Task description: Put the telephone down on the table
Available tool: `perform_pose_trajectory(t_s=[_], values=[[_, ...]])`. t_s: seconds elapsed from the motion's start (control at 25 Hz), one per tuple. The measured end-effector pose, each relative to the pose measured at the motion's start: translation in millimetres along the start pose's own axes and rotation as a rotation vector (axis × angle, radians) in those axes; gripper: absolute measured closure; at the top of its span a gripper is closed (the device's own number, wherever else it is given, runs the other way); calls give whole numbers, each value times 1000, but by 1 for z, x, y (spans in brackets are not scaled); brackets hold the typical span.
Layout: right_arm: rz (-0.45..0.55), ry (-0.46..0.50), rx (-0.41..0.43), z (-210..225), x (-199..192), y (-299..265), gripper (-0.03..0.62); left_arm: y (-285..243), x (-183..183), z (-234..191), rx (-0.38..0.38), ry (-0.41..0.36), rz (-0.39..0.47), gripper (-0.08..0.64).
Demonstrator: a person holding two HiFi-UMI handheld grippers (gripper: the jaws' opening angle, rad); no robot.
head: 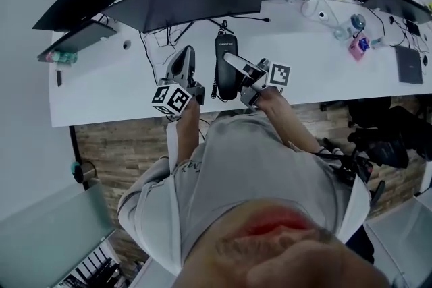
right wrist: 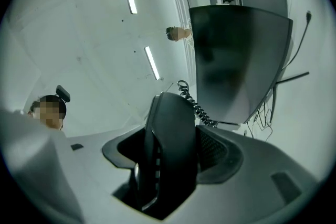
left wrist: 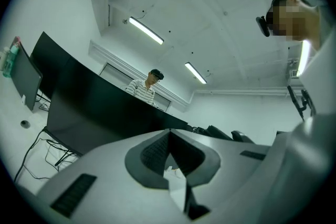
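A long white table (head: 324, 64) runs across the room, and a wide curved monitor (head: 189, 0) stands on it near the far edge. Just in front of the screen is the black telephone (right wrist: 170, 139), over the tabletop and between the two tools; I can't make out whether it touches the surface. The right gripper (right wrist: 173, 134) is clamped on it, with a jaw pressed against each side of the black body. The left gripper (left wrist: 168, 136) sits just beside it, apart from it, its jaws pressed together on nothing. A coiled cord (right wrist: 194, 102) trails from the telephone's far end toward the monitor.
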State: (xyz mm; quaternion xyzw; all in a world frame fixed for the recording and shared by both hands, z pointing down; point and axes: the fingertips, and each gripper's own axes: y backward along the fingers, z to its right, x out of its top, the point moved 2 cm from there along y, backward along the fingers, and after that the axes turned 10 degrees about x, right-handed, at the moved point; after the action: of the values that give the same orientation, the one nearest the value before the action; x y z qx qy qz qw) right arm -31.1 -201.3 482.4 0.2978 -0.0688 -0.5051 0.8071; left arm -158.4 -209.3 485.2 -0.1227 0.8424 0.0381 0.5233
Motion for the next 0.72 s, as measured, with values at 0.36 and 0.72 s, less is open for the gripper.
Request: perform_pose_trajectory(t_s=[0.36, 0.72], values=[[18, -4, -64, 34, 32, 12, 290, -33, -15, -18, 32, 16, -53, 551], [19, 8, -76, 31, 11, 2, 290, -21, -23, -36, 15, 91, -66, 551]])
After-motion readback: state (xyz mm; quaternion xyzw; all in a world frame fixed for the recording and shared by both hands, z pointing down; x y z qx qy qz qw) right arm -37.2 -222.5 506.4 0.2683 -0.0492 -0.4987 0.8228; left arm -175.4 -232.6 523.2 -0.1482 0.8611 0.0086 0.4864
